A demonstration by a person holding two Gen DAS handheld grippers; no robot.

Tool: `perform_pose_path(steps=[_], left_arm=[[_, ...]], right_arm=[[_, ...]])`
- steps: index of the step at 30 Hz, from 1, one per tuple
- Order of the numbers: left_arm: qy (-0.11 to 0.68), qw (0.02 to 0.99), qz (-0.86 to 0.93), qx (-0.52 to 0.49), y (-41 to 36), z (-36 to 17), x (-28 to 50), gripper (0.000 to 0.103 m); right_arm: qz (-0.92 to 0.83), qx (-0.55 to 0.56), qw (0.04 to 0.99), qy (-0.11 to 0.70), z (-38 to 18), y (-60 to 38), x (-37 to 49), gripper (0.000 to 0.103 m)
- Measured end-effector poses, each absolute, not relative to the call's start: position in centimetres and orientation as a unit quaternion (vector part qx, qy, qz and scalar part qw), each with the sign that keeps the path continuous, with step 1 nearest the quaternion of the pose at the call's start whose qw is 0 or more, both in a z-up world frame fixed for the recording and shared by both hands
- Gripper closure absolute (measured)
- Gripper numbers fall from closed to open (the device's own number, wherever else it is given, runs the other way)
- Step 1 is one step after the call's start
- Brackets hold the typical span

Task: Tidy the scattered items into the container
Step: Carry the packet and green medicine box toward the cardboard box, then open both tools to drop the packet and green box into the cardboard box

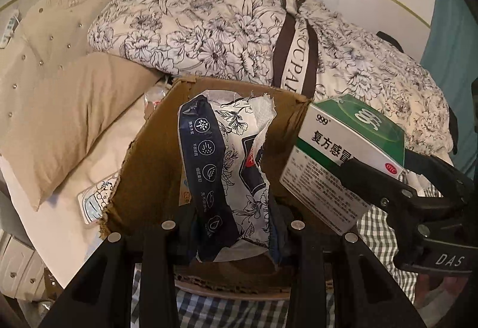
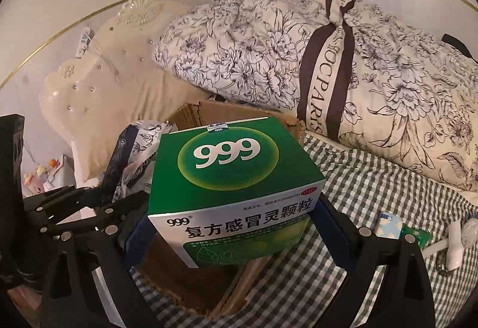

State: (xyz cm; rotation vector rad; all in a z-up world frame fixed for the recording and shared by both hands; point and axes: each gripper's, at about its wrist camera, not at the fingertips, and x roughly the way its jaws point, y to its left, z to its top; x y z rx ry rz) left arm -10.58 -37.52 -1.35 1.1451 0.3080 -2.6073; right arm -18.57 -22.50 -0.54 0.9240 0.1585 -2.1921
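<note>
Cardboard box (image 1: 155, 148), the container for the tidy-up, sits on the bed against the floral duvet (image 1: 209, 29), and the left wrist view looks straight down into it: the left gripper (image 1: 233, 233) is clamped on a crumpled tissue pack (image 1: 221, 166) that hangs over the box's opening, while the right gripper (image 1: 385, 166) comes in from the right carrying a green medicine box (image 1: 343, 148) at the box's rim. From the right wrist view, that gripper's blue-padded fingers (image 2: 331, 226) squeeze the medicine box by its two sides, held above the cardboard box's near wall; a few small items (image 2: 388, 224) lie apart on the checked sheet (image 2: 373, 178). Both loads look mid-delivery; next, each needs lowering inside, then releasing.
</note>
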Motion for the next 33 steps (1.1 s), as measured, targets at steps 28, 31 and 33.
perform_pose_path(steps=[28,31,33], left_arm=[[0.067,0.116,-0.930,0.343,-27.7,3.8,-5.9,0.000],[0.059,0.100,-0.933,0.340,-24.6,4.2,-4.9,0.000],[0.062,0.088,-0.935,0.338,-22.8,4.2,-4.4,0.000]], right_arm=[[-0.901,0.308,0.305,-0.026,4.3,-10.4,-14.3,0.002],[-0.909,0.308,0.279,-0.031,4.3,-6.3,-12.8,0.002],[-0.913,0.308,0.265,-0.037,4.1,-3.4,-11.7,0.002]])
